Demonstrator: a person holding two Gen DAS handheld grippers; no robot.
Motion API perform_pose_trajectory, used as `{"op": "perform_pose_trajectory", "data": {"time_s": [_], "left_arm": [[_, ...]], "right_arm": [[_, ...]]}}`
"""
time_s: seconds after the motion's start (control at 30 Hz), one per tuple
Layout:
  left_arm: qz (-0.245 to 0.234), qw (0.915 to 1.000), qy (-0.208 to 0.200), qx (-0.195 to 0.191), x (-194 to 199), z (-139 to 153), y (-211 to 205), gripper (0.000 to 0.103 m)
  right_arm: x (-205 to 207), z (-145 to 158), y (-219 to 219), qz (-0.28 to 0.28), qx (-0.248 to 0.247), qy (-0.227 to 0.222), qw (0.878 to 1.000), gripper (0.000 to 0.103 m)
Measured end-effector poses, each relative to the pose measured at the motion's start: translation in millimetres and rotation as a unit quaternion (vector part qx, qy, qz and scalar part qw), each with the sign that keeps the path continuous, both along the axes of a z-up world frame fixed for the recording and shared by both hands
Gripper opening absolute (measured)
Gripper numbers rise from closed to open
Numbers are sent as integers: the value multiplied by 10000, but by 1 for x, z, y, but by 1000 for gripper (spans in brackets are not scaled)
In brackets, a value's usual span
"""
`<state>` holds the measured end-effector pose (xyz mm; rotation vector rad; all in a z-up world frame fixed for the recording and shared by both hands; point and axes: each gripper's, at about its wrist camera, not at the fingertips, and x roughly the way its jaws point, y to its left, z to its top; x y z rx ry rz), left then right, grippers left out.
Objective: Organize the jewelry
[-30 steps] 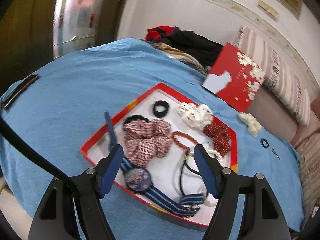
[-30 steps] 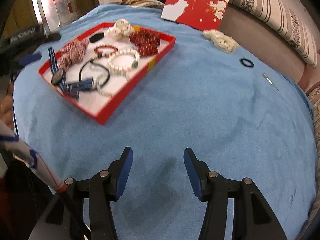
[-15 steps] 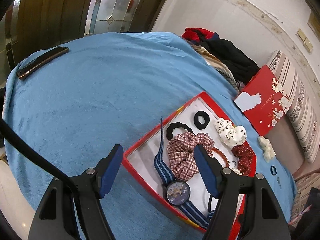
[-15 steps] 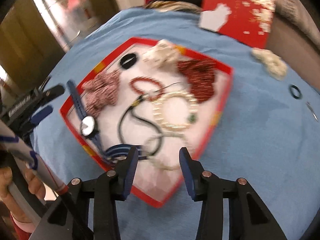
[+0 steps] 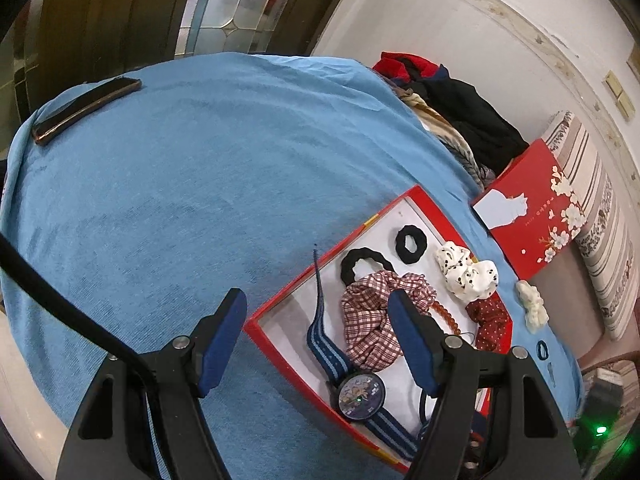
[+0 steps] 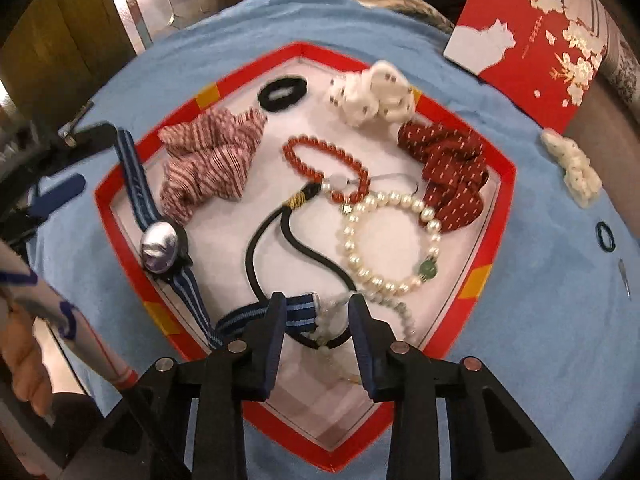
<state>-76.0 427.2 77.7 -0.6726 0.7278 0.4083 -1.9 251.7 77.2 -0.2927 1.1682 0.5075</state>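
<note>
Right wrist view shows my right gripper (image 6: 316, 320) closing around the pale bead bracelet (image 6: 334, 310) in the red tray (image 6: 506, 184), left gripper (image 5: 316, 320) gaping empty.

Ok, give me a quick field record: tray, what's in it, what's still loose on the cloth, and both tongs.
tray: red tray on blue cloth
in tray: watch, pearl bracelet, red bead bracelet, black cord, scrunchies
loose on cloth: cream scrunchie, small dark ring
left tongs: open, empty, over the tray's edge
right tongs: closing over the watch strap's end and pale beads, pads not pressing yet
</note>
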Motion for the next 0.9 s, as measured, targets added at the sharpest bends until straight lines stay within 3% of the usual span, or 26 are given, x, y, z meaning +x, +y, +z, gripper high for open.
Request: {"op": "perform_pose_trajectory", "data": {"time_s": [0.13, 0.27, 0.4, 0.53, 0.73, 0.83, 0.9], "left_arm": [[-17, 10000, -4, -19, 2, -1, -1, 72], [-141, 9999, 16, 18, 8, 0, -9, 72], [-273, 9995, 50, 171, 14, 1, -21, 72], [-333, 9991, 70, 269, 19, 2, -24, 72], [-396, 9979, 142, 488, 28, 4, -25, 72], [-162, 9979, 159, 604, 25, 7, -13, 72], [162, 9983, 102, 554, 18, 9, 1, 72]], "right_arm": [[10, 32, -11, -71, 320, -360, 9988, 35], [50, 48, -7, -426, 156, -756, 9961, 35], [96, 42, 9, -754, -216, -1034, 9915, 35], [130, 14, 23, -974, -368, -613, 9927, 35], [135, -9, 53, -645, -349, -394, 9965, 35], [117, 13, 56, -545, -382, -1108, 9916, 35], [98, 32, 58, -294, -105, -1343, 9904, 35]]}}
